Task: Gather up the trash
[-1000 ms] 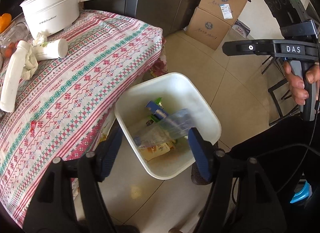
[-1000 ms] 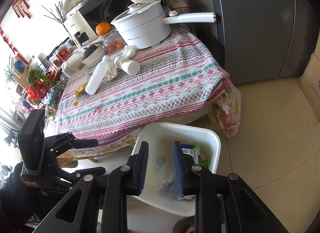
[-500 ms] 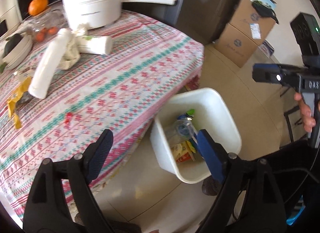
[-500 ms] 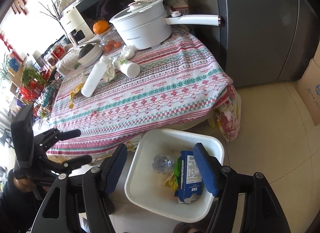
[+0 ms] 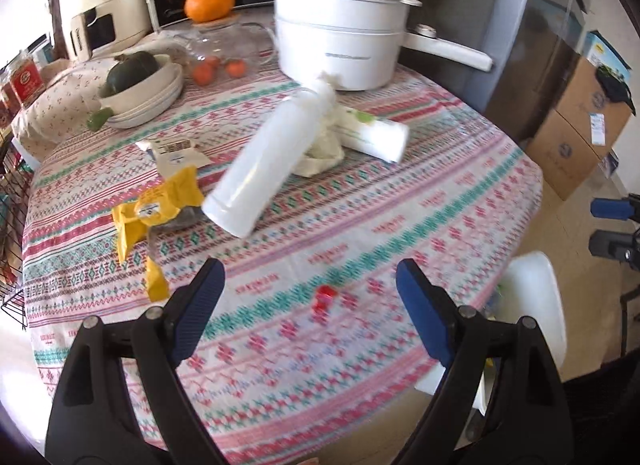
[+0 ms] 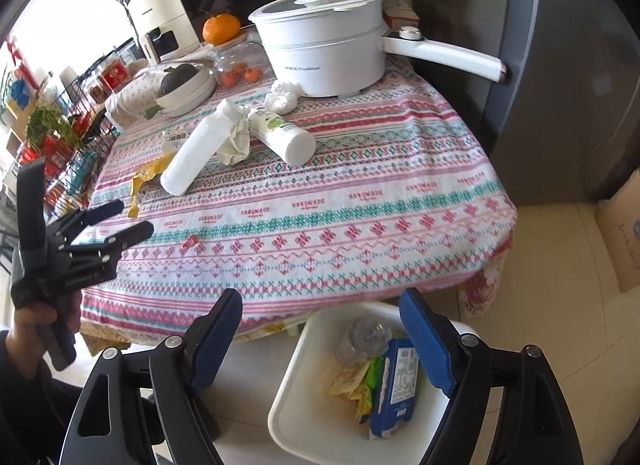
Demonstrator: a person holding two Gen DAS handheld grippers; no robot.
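— So which tool was nearer the red scrap (image 5: pixel 323 299)?
— The left tool (image 5: pixel 310 299), gaping wide and empty; the scrap lay on the desk (image 5: pixel 420 201) between its fingers. The right tool (image 6: pixel 320 335) gaped empty over the bin (image 6: pixel 292 397).

From the left wrist I see the bin (image 5: pixel 536 293) only as a white sliver behind the table edge, its contents hidden, the red scrap (image 5: pixel 323 300) too smeared to identify, and the right gripper (image 5: pixel 612 227) cut off at the right edge of the frame.
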